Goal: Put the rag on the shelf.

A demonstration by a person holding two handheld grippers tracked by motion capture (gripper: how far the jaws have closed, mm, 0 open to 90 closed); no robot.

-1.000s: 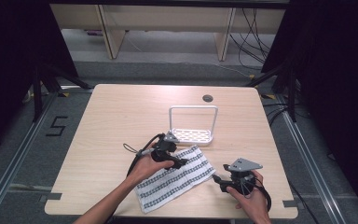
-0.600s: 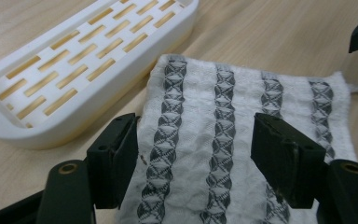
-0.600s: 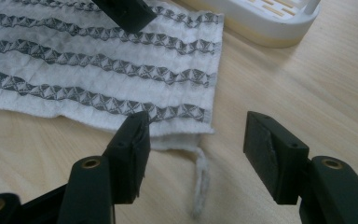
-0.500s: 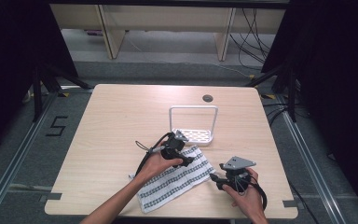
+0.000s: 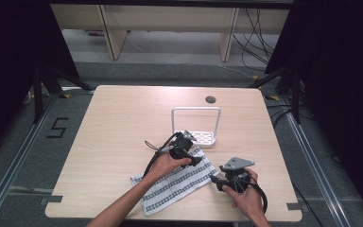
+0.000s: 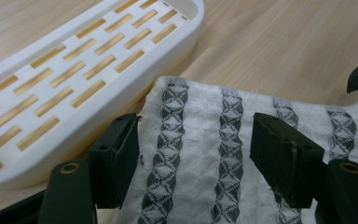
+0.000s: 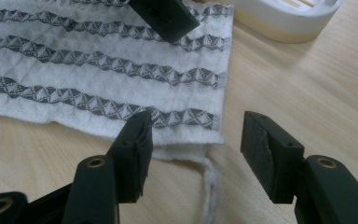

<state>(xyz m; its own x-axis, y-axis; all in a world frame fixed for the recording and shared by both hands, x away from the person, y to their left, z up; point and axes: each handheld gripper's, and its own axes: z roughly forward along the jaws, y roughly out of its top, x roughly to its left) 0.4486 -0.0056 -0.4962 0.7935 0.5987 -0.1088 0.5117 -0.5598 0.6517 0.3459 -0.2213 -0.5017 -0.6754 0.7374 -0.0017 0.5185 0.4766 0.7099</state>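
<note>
A white towel (image 5: 179,182) with grey patterned stripes lies flat on the wooden table (image 5: 123,123), at the front middle. My left gripper (image 5: 194,157) hovers over its far right corner, next to a white slotted tray (image 5: 203,138). In the left gripper view the towel (image 6: 200,116) lies between the jaws of the left gripper (image 6: 196,140), which stand open, pads apart from the cloth. My right gripper (image 7: 198,135) is open around the towel's (image 7: 98,60) near right corner; its jaws have just been closing a little. A loose thread (image 7: 208,186) trails from that corner.
The tray (image 6: 51,93) carries a tall white hoop handle (image 5: 196,110) on its far side. A round cable hole (image 5: 211,100) sits near the table's far edge. Bare wood stretches left of the towel. Dark curtains and floor cables surround the table.
My left gripper has slid right along the towel's far edge to the corner beside the tray. The right hand has stayed almost where it was.
</note>
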